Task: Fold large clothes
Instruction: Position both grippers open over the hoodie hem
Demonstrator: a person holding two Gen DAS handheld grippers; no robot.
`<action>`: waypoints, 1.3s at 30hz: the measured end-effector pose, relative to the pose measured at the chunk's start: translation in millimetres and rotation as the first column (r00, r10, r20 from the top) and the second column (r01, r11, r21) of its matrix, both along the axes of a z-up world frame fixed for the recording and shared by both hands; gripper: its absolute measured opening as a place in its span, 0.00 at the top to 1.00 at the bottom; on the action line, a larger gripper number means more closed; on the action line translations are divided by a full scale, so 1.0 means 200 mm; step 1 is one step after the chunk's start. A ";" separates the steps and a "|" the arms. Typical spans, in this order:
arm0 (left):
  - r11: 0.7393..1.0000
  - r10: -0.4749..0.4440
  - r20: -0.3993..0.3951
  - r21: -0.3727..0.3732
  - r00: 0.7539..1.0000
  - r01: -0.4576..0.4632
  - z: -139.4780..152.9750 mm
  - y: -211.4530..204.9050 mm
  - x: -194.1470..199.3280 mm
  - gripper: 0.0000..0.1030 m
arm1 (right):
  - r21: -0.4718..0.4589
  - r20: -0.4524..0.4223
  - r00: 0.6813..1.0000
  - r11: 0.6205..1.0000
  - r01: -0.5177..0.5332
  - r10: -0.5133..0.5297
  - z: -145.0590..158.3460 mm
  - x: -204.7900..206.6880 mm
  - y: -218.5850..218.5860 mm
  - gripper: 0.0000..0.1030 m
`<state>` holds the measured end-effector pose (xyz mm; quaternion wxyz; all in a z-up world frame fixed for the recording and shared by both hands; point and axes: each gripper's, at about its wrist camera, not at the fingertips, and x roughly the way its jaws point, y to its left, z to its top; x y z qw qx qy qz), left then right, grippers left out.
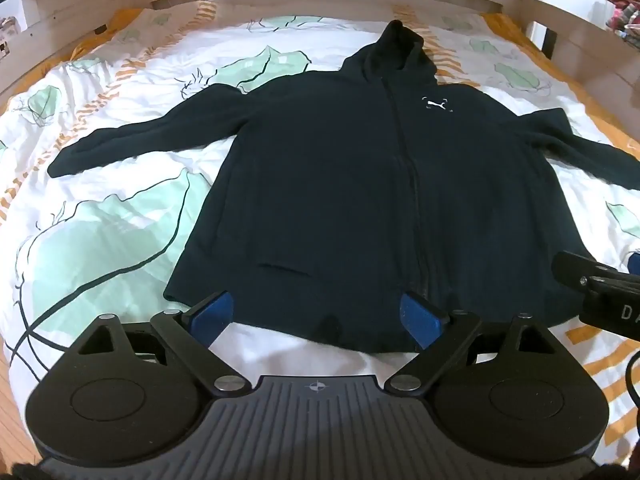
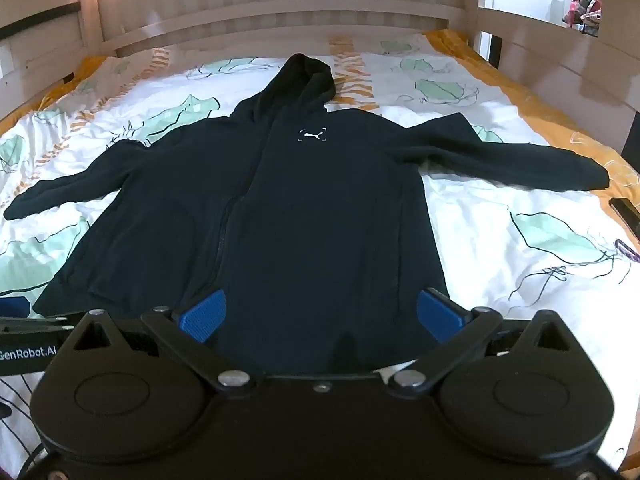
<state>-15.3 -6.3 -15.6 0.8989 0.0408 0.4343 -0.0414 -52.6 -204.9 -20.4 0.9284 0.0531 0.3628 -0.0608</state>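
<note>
A dark navy zip hoodie (image 1: pixel 340 168) lies flat and face up on the bed, hood at the far end, both sleeves spread out sideways; it also shows in the right wrist view (image 2: pixel 312 216). A small white logo (image 1: pixel 437 104) sits on its chest. My left gripper (image 1: pixel 318 314) is open, its blue pads over the left part of the hem. My right gripper (image 2: pixel 320 316) is open over the right part of the hem. The right gripper's body shows at the right edge of the left wrist view (image 1: pixel 600 292). Neither holds any cloth.
The bed is covered by a white duvet (image 1: pixel 120 216) with green leaf prints and orange stripes. A wooden bed frame (image 2: pixel 280 20) rises at the far end and along the sides. A dark flat object (image 2: pixel 626 212) lies at the bed's right edge.
</note>
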 end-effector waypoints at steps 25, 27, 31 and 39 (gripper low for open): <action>1.000 -0.008 -0.027 -0.016 1.000 0.008 0.00 0.00 0.01 0.11 | -0.008 -0.027 1.000 1.000 0.014 -0.014 -0.01 0.01 -0.02 0.01; 1.000 -0.013 -0.030 -0.022 0.999 0.013 0.01 0.00 0.03 0.11 | -0.021 -0.024 1.000 1.000 0.019 -0.019 -0.01 0.01 -0.03 0.01; 0.999 -0.023 -0.025 -0.033 0.999 0.022 0.03 -0.01 0.06 0.11 | -0.035 -0.028 0.999 0.999 0.027 -0.028 0.00 0.02 -0.06 0.01; 0.998 -0.036 -0.011 -0.048 0.999 0.036 0.06 -0.04 0.11 0.11 | -0.043 -0.011 0.999 0.998 0.052 -0.052 0.03 0.05 -0.11 0.01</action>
